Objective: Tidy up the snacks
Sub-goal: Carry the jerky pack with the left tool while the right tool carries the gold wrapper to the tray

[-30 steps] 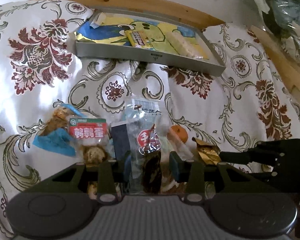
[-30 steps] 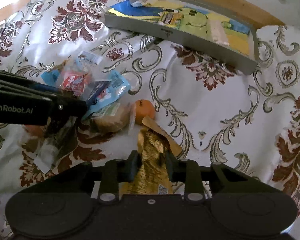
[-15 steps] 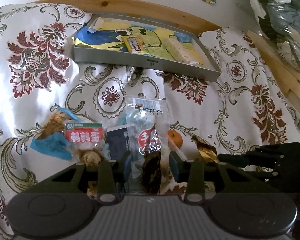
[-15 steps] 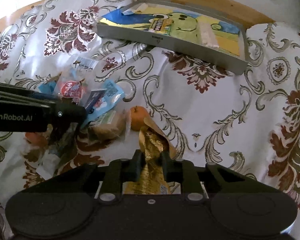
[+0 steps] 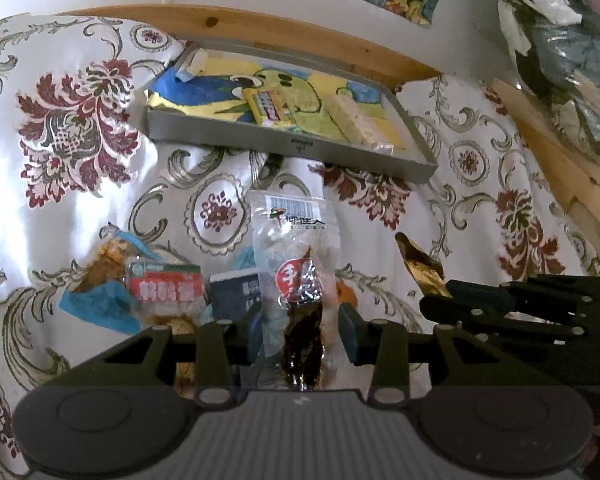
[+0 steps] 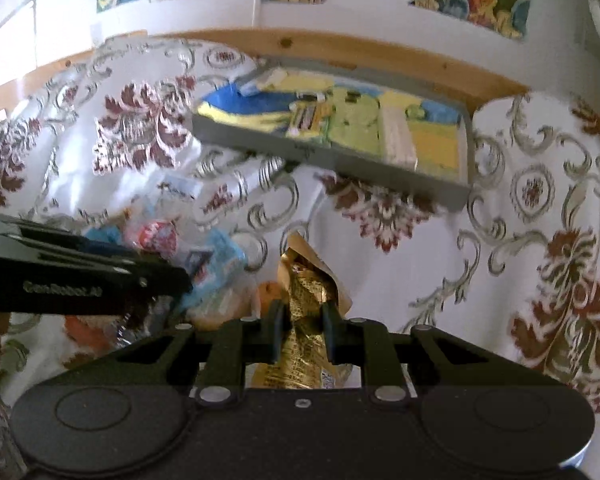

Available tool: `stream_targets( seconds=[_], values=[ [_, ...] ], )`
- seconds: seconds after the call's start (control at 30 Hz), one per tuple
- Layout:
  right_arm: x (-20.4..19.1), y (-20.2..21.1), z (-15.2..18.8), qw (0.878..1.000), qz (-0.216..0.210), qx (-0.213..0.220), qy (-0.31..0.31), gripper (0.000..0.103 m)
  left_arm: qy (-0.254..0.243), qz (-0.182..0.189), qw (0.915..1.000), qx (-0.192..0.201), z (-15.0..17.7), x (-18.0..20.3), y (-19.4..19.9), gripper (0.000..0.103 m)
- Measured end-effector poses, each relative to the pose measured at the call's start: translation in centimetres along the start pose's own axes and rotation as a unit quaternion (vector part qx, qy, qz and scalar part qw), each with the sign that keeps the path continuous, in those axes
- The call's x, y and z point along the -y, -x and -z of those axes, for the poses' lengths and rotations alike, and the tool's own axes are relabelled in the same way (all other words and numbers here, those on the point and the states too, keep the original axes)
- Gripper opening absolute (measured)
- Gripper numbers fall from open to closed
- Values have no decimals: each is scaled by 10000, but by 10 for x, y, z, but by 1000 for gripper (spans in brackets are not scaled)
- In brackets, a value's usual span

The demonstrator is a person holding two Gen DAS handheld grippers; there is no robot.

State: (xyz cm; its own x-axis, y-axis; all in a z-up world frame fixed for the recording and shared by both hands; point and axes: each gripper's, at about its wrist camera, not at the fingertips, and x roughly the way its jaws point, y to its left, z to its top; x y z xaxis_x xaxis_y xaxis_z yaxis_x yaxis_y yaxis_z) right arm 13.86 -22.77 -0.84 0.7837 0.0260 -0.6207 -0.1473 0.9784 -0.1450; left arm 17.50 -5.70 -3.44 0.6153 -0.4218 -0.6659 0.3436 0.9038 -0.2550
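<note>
Gold foil packet (image 6: 302,320) is clamped between the right gripper (image 6: 302,326) fingers, which sit narrow and pinch its crumpled middle; its torn top flap sticks up ahead of the fingertips. Packet looks raised off the floral cloth (image 6: 400,280), though motion blur in the right wrist view makes that hard to confirm.

Left gripper (image 5: 302,334) fingers are wider apart, one on each side of a clear plastic packet (image 5: 294,264) with dark contents, a red round label and a barcode at its far end. Whether the pads actually press it, I cannot tell; the packet stands upright between them.

Left of the left fingers: dark blue packet (image 5: 236,292) just beside, then a red-labelled pack (image 5: 165,286), then a light blue wrapper (image 5: 100,306). Right of them: an orange fruit (image 5: 346,292), partly hidden behind the clear packet.

Grey tray (image 5: 292,146) lies well ahead of both grippers, on the cloth by the wooden rail (image 5: 260,28). It holds a yellow snack pack (image 5: 266,105) and a pale wafer bar (image 5: 350,118) on a cartoon-print liner.
</note>
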Motion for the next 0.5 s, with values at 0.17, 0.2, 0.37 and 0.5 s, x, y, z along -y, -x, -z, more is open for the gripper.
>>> stream_targets(
  seconds=[0.17, 0.2, 0.37, 0.5],
  values=[
    [2, 8, -13, 9995, 22, 323, 3, 21, -40, -7, 9998, 177, -15, 3, 4, 43],
    [3, 7, -15, 9993, 47, 369, -7, 21, -35, 19, 9998, 203, -20, 3, 4, 43],
    [6, 1, -24, 9981, 196, 575, 139, 21, 37, -12, 9991, 422, -47, -2, 0, 43],
    [9, -9, -43, 9953, 238, 849, 394, 21, 117, -27, 9978, 645, -76, -10, -7, 43]
  ],
)
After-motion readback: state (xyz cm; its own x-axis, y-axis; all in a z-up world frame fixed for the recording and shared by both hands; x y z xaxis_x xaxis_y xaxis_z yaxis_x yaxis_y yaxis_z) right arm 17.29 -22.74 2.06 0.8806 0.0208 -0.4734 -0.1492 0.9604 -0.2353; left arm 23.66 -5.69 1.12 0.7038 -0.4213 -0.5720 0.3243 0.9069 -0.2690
